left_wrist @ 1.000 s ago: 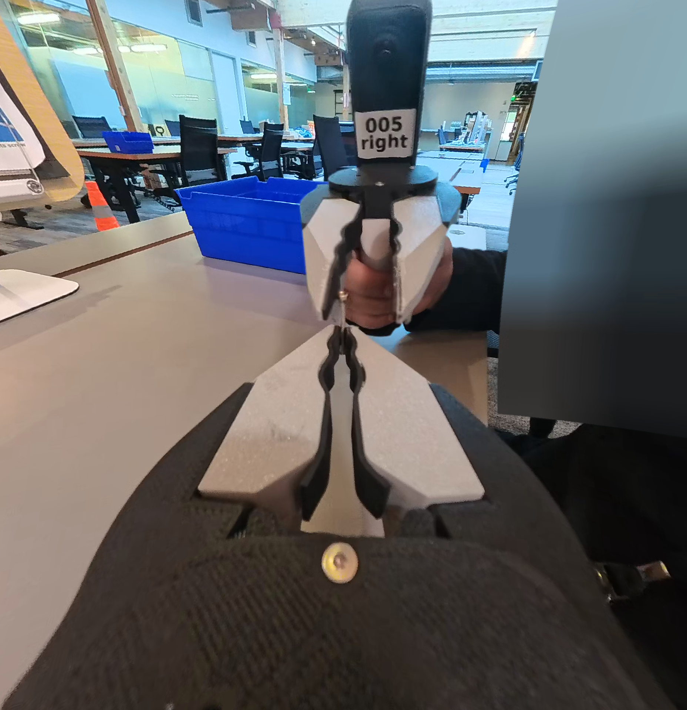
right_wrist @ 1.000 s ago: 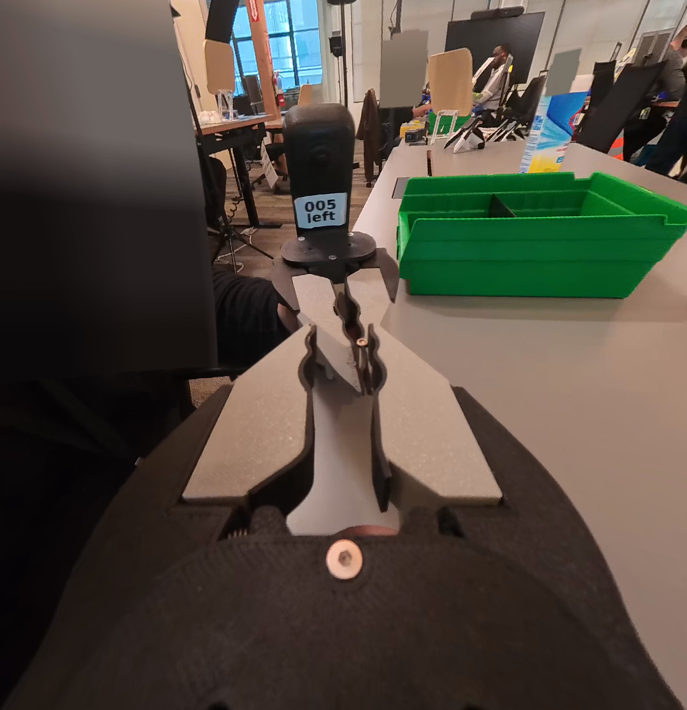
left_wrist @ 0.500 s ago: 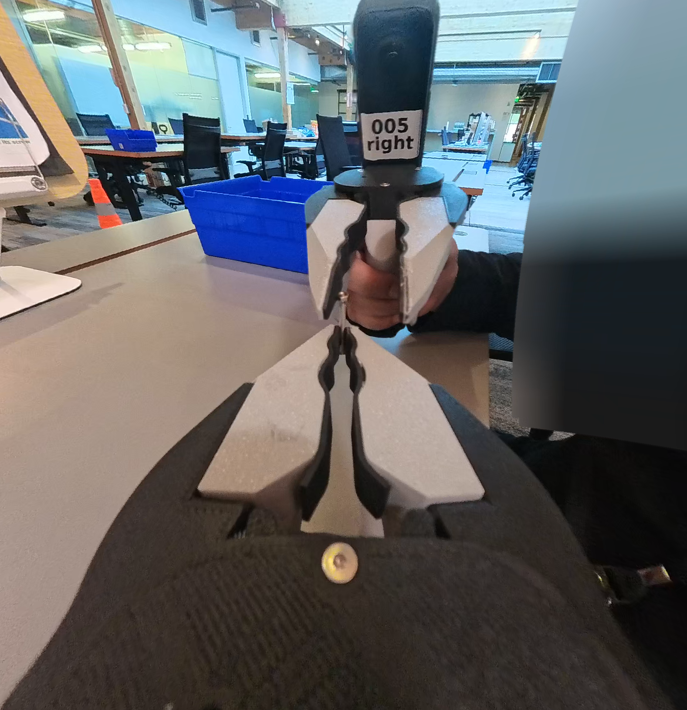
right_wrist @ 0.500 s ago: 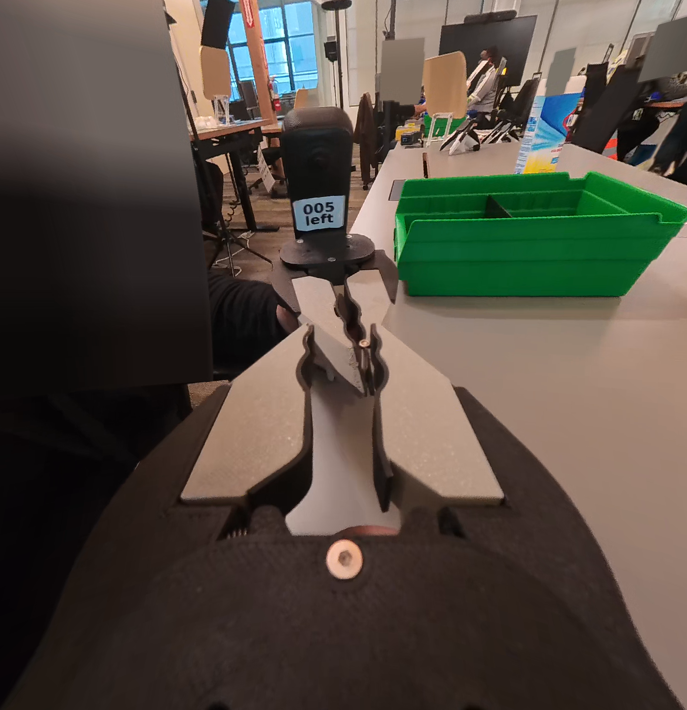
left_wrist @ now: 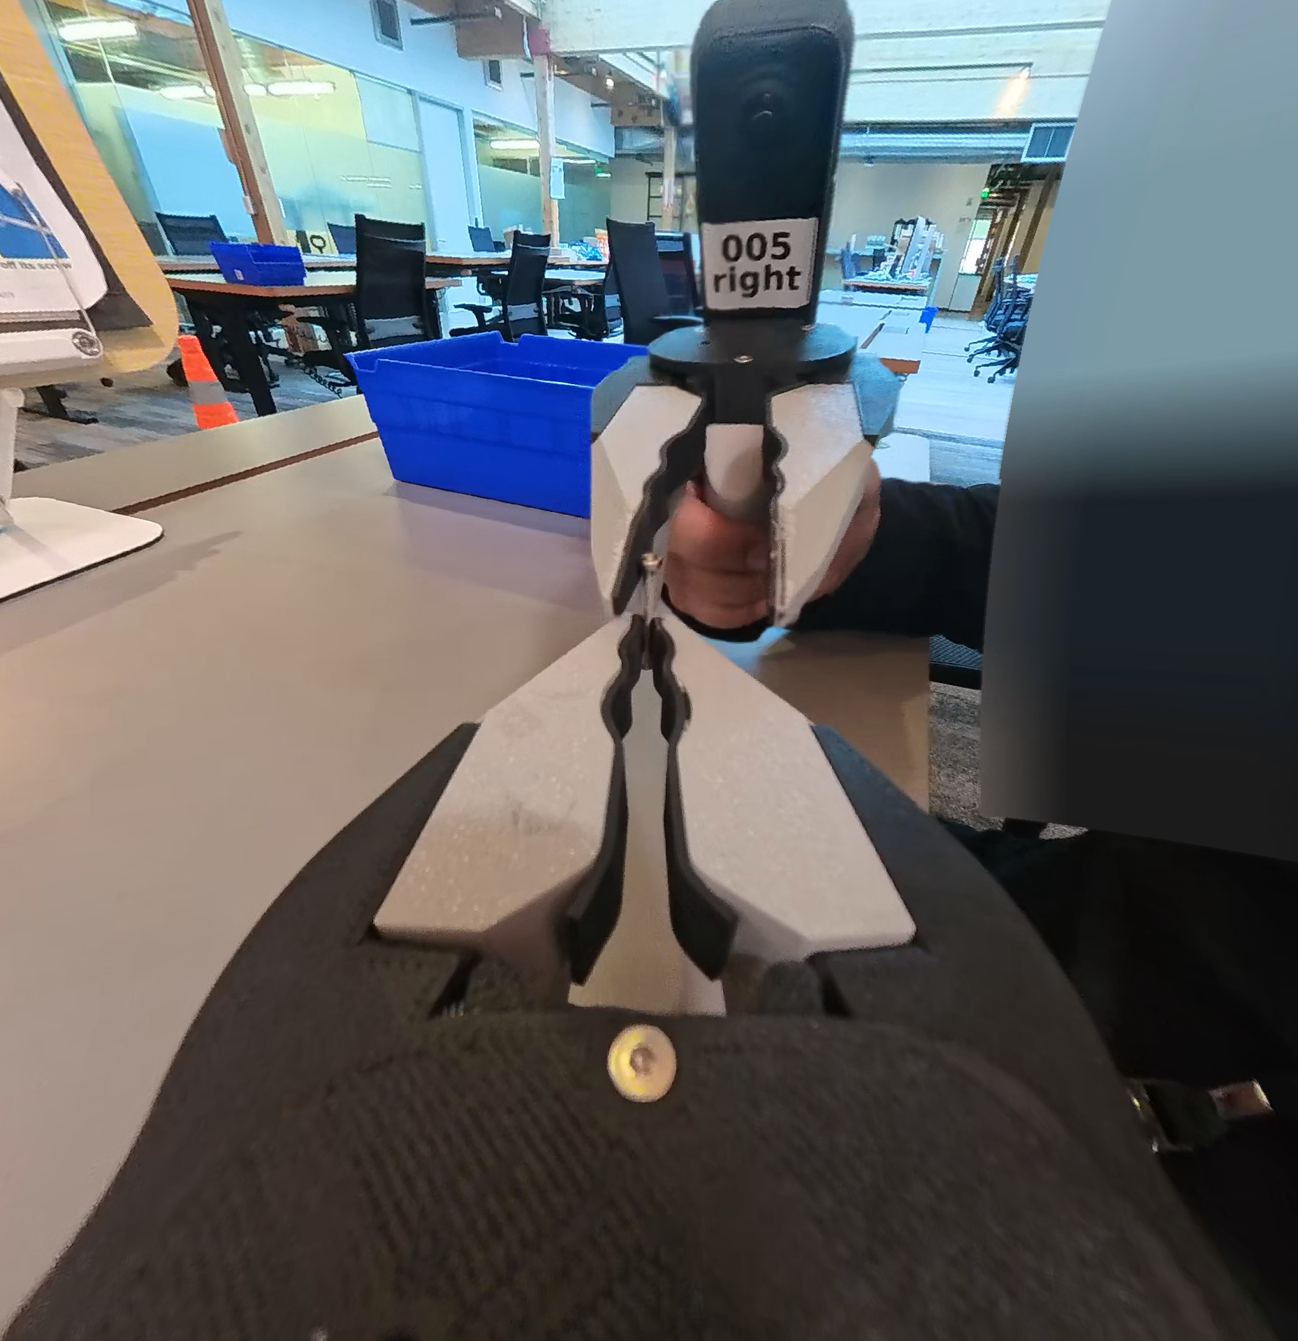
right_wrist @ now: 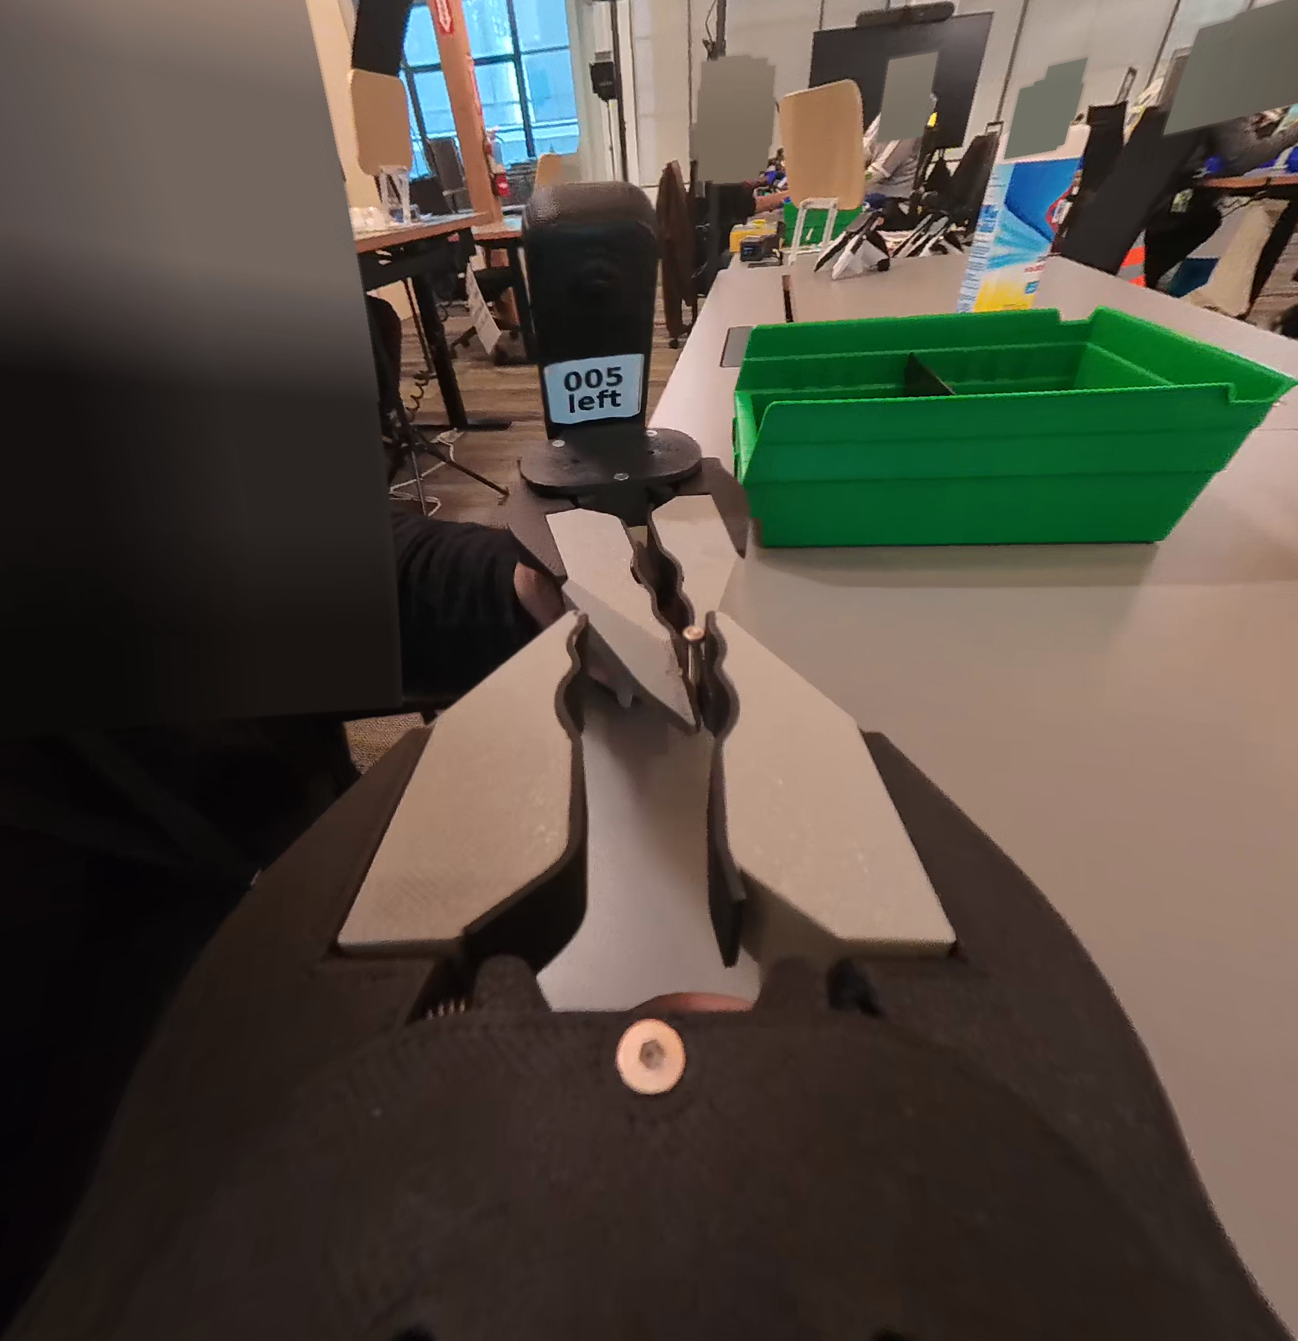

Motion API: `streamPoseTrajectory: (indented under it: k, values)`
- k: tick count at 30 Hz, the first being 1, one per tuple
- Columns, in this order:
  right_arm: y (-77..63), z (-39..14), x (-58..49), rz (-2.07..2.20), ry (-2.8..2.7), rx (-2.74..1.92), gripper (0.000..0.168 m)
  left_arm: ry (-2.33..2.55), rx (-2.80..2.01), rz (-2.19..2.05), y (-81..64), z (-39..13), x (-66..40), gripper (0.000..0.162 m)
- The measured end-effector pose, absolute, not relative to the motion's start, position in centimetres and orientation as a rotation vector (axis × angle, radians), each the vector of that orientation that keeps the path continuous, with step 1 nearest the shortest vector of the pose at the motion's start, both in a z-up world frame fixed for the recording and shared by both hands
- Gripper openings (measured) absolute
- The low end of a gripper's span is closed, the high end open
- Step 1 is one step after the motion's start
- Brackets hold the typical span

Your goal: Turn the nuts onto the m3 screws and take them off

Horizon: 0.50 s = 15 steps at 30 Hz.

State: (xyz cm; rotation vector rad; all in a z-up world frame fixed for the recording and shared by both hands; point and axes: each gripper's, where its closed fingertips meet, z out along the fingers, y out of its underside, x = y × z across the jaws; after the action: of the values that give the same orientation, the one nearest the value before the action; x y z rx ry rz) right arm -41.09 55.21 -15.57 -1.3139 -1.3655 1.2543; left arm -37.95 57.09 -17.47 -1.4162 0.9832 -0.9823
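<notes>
My left gripper [left_wrist: 642, 638] is shut on a small m3 screw [left_wrist: 652, 577], which stands up from its tips with the head on top. My right gripper [left_wrist: 697, 613] faces it, tip to tip, above the near edge of the grey table [left_wrist: 232, 653]. In the right wrist view my right gripper [right_wrist: 642, 638] is open. The left gripper's tips [right_wrist: 693, 718] and the screw [right_wrist: 693, 635] sit between its fingers. The screw lies against the pad of the right-hand finger [right_wrist: 719, 667]. I cannot make out a nut on the screw.
A blue bin [left_wrist: 486, 435] stands on the table behind the right gripper. A green divided bin [right_wrist: 958, 464] stands behind the left gripper. A white sign stand [left_wrist: 51, 537] is at the far left. A hand [left_wrist: 719, 566] holds the right gripper's handle. Both grippers' tips are close together, under 4 cm apart.
Almost nothing differs. The right gripper has drifted slightly to the right in the left wrist view. The left gripper still holds the screw between the right gripper's open fingers.
</notes>
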Motion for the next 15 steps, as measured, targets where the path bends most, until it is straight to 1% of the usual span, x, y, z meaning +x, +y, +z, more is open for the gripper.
streamPoseTrajectory:
  k: [2, 4, 7, 9, 11, 12, 15]
  values:
    - [55.4, -15.4, -40.2, 1.256, -1.347, -1.318, 0.025, 0.983, -1.414, -0.987, 57.1, -17.4, -38.0, 0.000]
    - [55.5, -15.3, -39.5, 1.283, -1.332, -1.318, 0.016, 0.976, -1.417, -0.997, 57.1, -17.4, -38.0, 0.000]
    - [56.4, -15.0, -39.8, 1.284, -1.281, -1.340, 0.028, 0.980, -1.419, -1.004, 57.1, -17.4, -38.0, 0.000]
    - [56.4, -15.0, -40.7, 1.274, -1.284, -1.345, 0.031, 0.988, -1.420, -0.992, 57.1, -17.5, -37.9, 0.000]
    - [55.9, -15.2, -41.4, 1.276, -1.321, -1.337, 0.031, 0.984, -1.423, -0.982, 57.2, -17.5, -37.9, 0.000]
    - [55.5, -15.3, -41.5, 1.285, -1.338, -1.329, 0.027, 0.976, -1.425, -0.981, 57.2, -17.5, -38.0, 0.000]
    - [55.5, -15.2, -40.6, 1.274, -1.325, -1.338, 0.028, 0.967, -1.421, -0.986, 57.3, -17.4, -38.1, 0.000]
